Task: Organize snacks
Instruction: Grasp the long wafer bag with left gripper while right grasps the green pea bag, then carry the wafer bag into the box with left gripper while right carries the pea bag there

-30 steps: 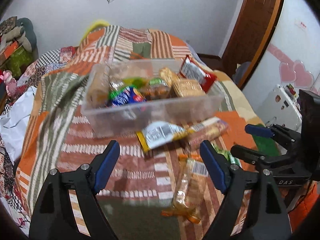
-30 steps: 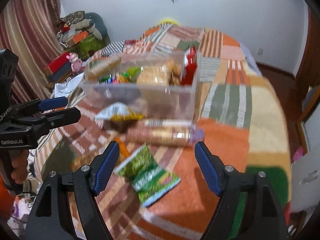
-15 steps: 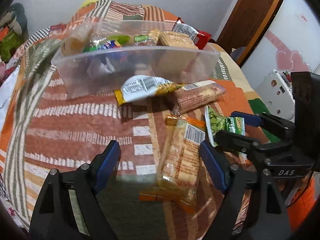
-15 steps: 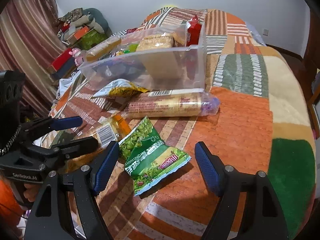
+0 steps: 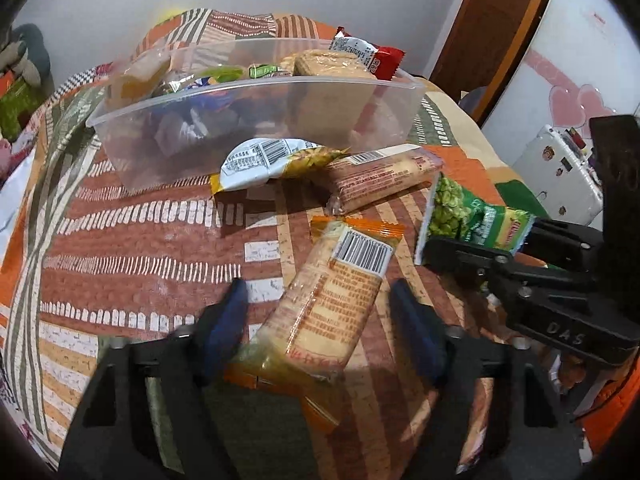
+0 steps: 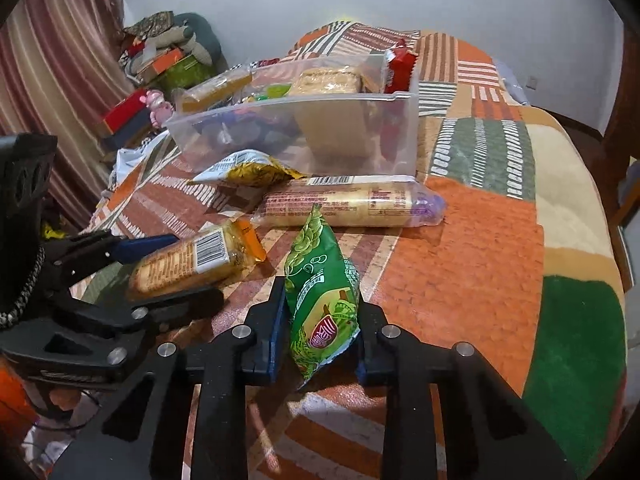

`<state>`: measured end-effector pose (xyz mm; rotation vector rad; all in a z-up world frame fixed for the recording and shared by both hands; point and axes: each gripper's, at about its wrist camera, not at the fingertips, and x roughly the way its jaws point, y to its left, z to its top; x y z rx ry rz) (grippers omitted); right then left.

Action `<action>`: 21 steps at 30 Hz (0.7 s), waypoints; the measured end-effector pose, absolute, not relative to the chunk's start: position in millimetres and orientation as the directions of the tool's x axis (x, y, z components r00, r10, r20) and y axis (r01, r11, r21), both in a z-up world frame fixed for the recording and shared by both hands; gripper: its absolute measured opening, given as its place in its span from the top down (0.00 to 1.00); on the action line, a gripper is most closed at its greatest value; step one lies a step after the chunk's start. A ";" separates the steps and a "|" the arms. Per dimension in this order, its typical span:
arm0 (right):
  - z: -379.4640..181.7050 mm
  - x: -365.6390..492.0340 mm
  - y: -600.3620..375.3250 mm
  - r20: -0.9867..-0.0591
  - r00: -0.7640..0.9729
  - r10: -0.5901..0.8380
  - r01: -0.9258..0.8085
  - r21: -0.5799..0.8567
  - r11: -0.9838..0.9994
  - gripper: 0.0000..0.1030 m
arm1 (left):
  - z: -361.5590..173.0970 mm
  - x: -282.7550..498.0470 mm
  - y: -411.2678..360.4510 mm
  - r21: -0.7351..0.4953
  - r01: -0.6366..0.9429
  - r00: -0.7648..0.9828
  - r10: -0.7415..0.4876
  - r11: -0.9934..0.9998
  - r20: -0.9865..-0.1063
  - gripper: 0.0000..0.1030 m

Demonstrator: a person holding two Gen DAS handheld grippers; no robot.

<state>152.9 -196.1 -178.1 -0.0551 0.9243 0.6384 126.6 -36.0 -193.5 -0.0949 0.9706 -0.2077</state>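
Lying outside one bin (image 5: 256,120): four snack packs (image 5: 332,304).

The left gripper (image 5: 318,318), filling the lower part of the left wrist view, is a matte black plastic frame with two angular fingers ending in blue pads (image 5: 224,322) and silver round screws at the joints. The right gripper (image 6: 320,320), at the bottom centre of the right wrist view, has the same black frame, blue pad strips and silver screw heads. At the right edge of the left wrist view its black body carries the raised letters "DAS". A braided grey cord (image 6: 22,294) hangs at the left edge of the right wrist view.
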 end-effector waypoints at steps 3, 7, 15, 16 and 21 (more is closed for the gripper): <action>-174.4 153.5 -201.2 -0.748 0.443 0.495 -0.522 0.234 0.820 0.77 | -191.6 128.3 -35.0 -0.185 0.149 0.550 -0.237 0.971 -0.801 0.67; -164.9 154.1 -206.0 -0.730 0.461 0.504 -0.509 0.247 0.824 0.77 | -184.6 125.6 -31.5 -0.179 0.147 0.572 -0.231 0.973 -0.787 0.67; -141.2 158.2 -204.9 -0.686 0.507 0.521 -0.509 0.249 0.824 0.77 | -147.9 120.2 -15.7 -0.179 0.118 0.658 -0.212 0.977 -0.722 0.67; -137.8 159.5 -203.7 -0.680 0.513 0.524 -0.510 0.250 0.823 0.77 | -143.4 120.7 -13.7 -0.178 0.115 0.668 -0.208 0.977 -0.714 0.67; -123.8 166.2 -198.5 -0.648 0.539 0.538 -0.518 0.248 0.818 0.77 | -119.0 125.7 -2.6 -0.178 0.095 0.722 -0.191 0.979 -0.665 0.67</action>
